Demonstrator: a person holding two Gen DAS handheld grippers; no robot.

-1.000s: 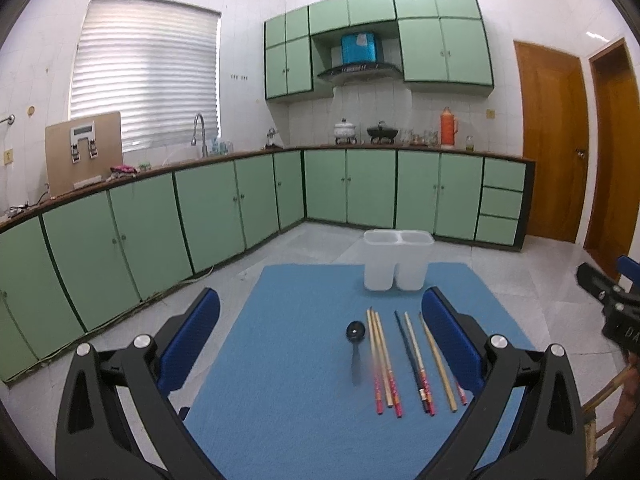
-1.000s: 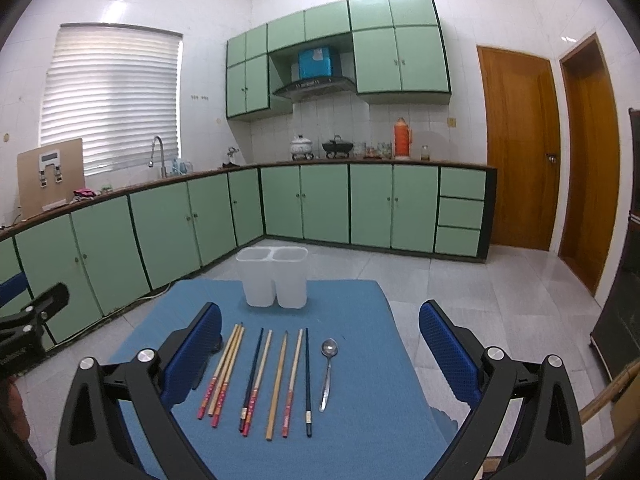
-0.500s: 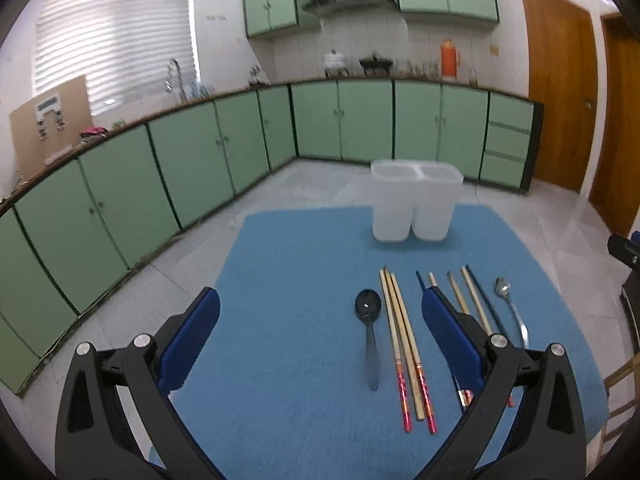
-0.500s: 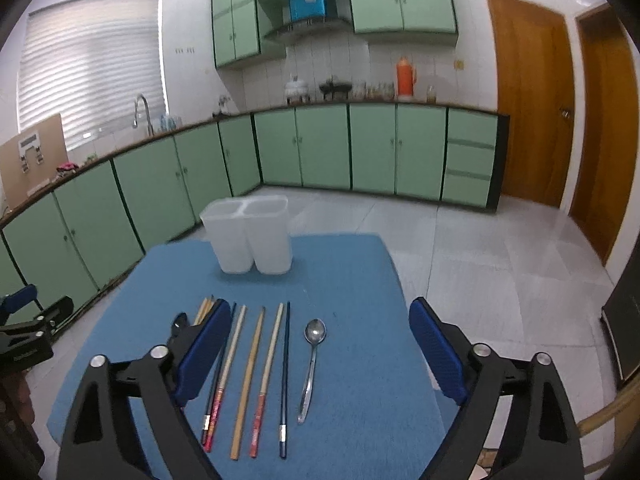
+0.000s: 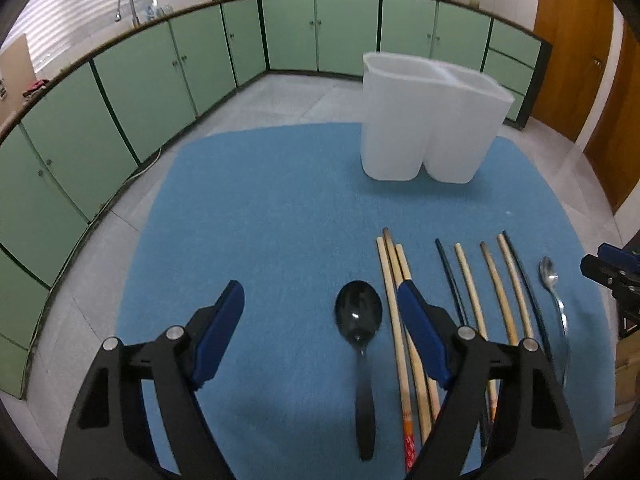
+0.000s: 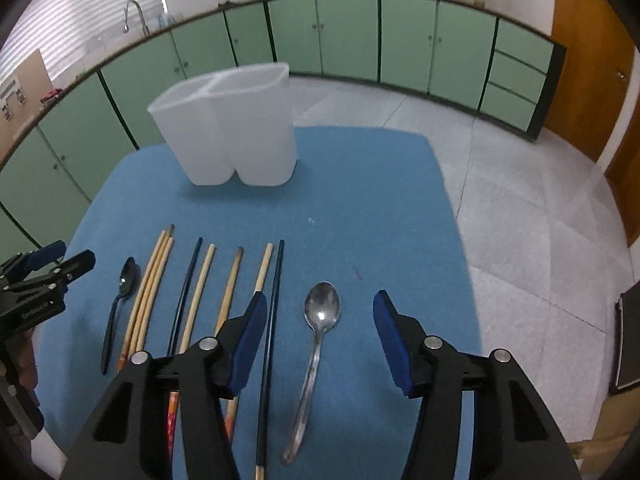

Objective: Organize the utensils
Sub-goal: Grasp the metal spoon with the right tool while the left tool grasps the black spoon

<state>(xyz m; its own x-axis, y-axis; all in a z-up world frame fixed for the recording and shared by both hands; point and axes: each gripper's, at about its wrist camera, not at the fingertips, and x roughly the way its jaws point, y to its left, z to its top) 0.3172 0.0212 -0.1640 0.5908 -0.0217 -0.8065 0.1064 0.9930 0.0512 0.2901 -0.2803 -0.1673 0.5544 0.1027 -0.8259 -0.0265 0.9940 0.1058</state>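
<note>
The black spoon [image 5: 359, 322] and the steel spoon [image 6: 320, 320] lie at the left and right ends of the chopstick row [image 6: 208, 296], near of the white holder [image 6: 232, 136] on the blue worktop [image 6: 360, 200]. Since a second ago both grippers have dropped over them, jaws just narrowing: the left gripper [image 5: 320, 320] is spread around the black spoon and the right gripper [image 6: 320, 322] around the steel one, neither yet pinching, so two pickups look imminent.

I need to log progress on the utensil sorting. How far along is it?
Nothing is sorted yet: the white two-compartment holder shows no utensil standing in it. In hand: the right gripper, jaws just closing, straddles the metal spoon; the left gripper, also closing, straddles the black spoon; neither grips yet. Left: both spoons and all the chopsticks on the blue mat.
</note>
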